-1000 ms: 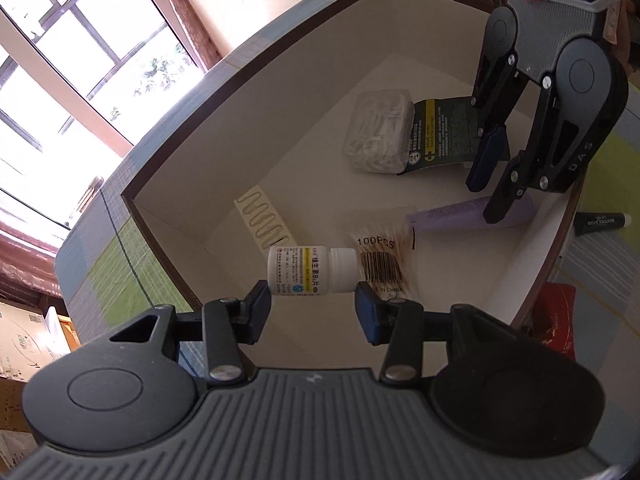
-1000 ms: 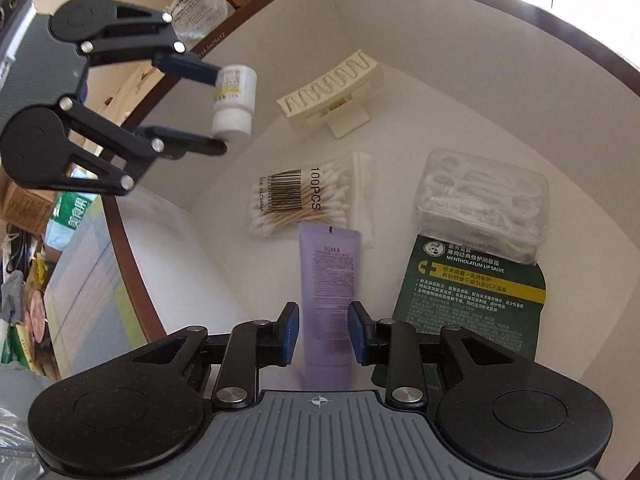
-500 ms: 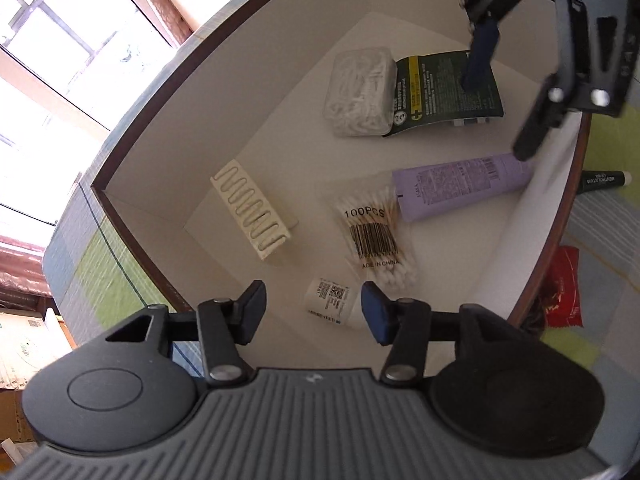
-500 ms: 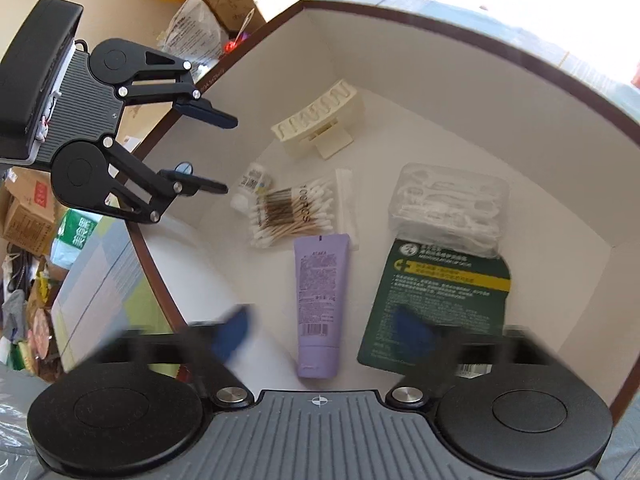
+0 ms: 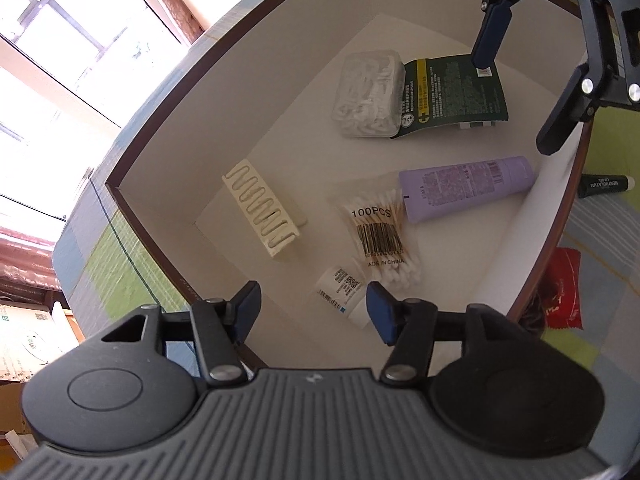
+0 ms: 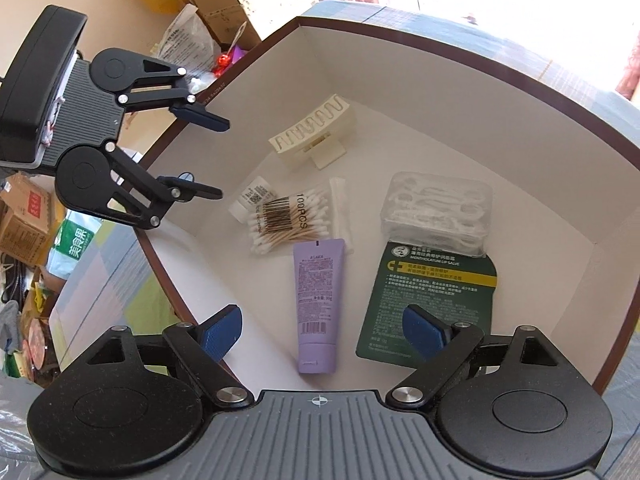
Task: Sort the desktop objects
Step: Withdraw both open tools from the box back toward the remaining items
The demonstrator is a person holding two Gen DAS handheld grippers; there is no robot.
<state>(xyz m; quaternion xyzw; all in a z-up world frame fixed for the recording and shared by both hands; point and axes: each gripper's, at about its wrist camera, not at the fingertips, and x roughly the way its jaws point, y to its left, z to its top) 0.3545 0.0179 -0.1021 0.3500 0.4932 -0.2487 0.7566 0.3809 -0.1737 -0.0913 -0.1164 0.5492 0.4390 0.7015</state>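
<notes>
A white box with a brown rim (image 5: 240,92) (image 6: 440,100) holds the sorted items. A small white pill bottle (image 5: 340,292) (image 6: 250,198) lies on its side on the box floor, against a bag of cotton swabs (image 5: 380,232) (image 6: 288,216). My left gripper (image 5: 314,310) (image 6: 220,158) hovers open above the bottle, holding nothing. My right gripper (image 6: 322,328) (image 5: 516,104) is wide open and empty above the cap end of a purple tube (image 6: 318,292) (image 5: 464,188) and a green lip-salve card (image 6: 432,288).
Also in the box are a clear case of floss picks (image 6: 436,212) and a cream ridged holder (image 6: 316,132). Outside its near wall lie a black tube (image 5: 606,186) and a red packet (image 5: 562,288) on a checked cloth. Cardboard boxes and bags (image 6: 208,12) crowd the far side.
The left gripper let go of the pill bottle, which now lies on the box floor, and lifted away. The right gripper opened wide and drew back from the purple tube.
</notes>
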